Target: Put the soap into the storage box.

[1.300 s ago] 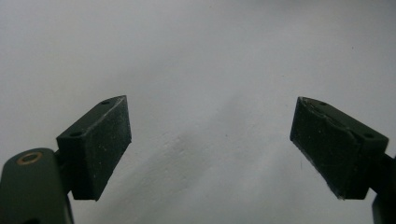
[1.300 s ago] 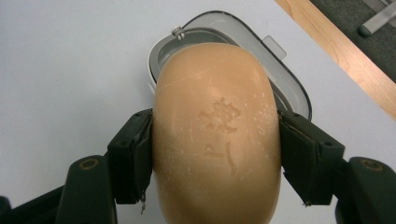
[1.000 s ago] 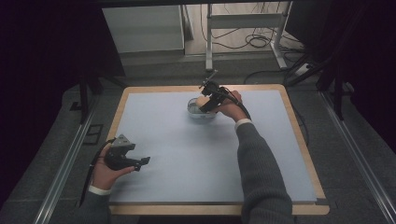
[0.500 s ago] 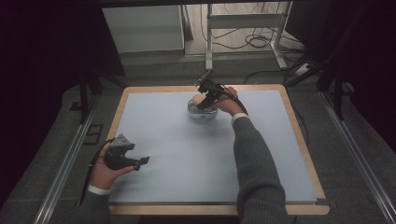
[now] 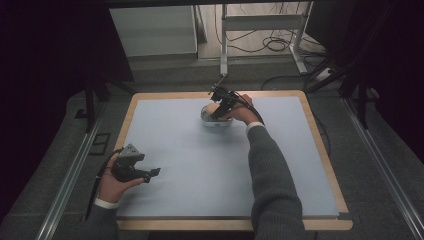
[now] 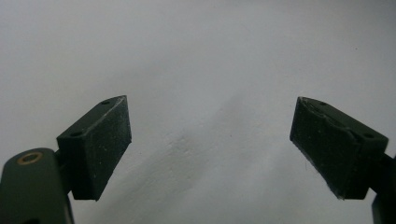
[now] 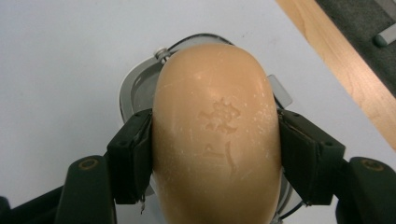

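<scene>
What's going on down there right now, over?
Right gripper shut on soap bar, just over its dish. Left gripper open, holding nothing, over bare mat. Nothing blocking the dish.

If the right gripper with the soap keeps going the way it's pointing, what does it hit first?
Most likely the soap dish. The right gripper holds the tan soap bar between its fingers, pointing down with the grey-white dish directly behind the bar. The soap would probably meet it first; the gap between them is unclear.

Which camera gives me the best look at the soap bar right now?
The right gripper view: the soap bar sits large between the right gripper pads, its stamped mark readable, above the soap dish. In the high view it is a small tan spot.
</scene>
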{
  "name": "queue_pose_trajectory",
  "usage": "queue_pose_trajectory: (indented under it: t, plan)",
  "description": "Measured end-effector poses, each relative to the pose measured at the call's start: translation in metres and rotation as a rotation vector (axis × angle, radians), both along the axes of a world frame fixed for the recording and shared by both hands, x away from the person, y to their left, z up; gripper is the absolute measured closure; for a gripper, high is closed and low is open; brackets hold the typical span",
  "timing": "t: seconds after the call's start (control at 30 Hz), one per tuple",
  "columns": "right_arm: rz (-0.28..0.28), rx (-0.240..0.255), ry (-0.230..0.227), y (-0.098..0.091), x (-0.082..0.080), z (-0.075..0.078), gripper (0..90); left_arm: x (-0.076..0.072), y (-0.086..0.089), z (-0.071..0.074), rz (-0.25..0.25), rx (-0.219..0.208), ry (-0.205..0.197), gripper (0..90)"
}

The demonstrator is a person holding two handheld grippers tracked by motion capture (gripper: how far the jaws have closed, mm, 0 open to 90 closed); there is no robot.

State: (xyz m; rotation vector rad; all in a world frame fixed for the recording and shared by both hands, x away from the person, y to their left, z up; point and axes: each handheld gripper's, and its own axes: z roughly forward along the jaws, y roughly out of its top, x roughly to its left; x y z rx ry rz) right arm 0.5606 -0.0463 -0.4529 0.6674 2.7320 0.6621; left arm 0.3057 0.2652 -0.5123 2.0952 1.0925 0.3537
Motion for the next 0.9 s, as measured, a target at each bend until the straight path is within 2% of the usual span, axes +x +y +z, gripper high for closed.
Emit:
queue_pose_trajectory:
  t: [0.1, 0.17, 0.2, 0.27, 0.5, 0.57, 0.83, 0.9]
  plan:
    - [0.010, -0.019, 0.010, 0.001, -0.001, -0.003, 31.7, 0.000, 0.000, 0.000, -0.006, 0.007, 0.001, 12.9]
    - [0.001, 0.031, 0.007, 0.000, -0.002, -0.001, 31.6, 0.000, 0.000, 0.000, -0.007, 0.009, 0.002, 12.9]
    - [0.002, 0.040, 0.009, 0.000, -0.002, 0.000, 31.6, 0.000, -0.001, 0.000, -0.008, 0.011, 0.003, 12.9]
    - [0.008, 0.023, 0.001, 0.001, -0.005, 0.002, 31.5, 0.000, -0.001, 0.000, -0.013, 0.014, 0.003, 12.9]
    - [-0.020, 0.081, -0.009, -0.004, -0.015, 0.009, 27.2, 0.000, -0.004, 0.000, -0.016, 0.017, 0.002, 12.9]
    - [-0.024, 0.112, -0.010, -0.007, -0.020, 0.010, 24.4, 0.000, -0.004, 0.000, -0.018, 0.017, 0.001, 12.9]
    - [-0.046, 0.179, -0.036, -0.021, -0.044, 0.013, 17.7, 0.001, -0.005, -0.001, -0.018, 0.022, 0.004, 12.8]
    - [-0.038, 0.184, -0.047, -0.026, -0.053, 0.014, 16.8, 0.001, -0.004, -0.001, -0.011, 0.018, 0.004, 12.8]
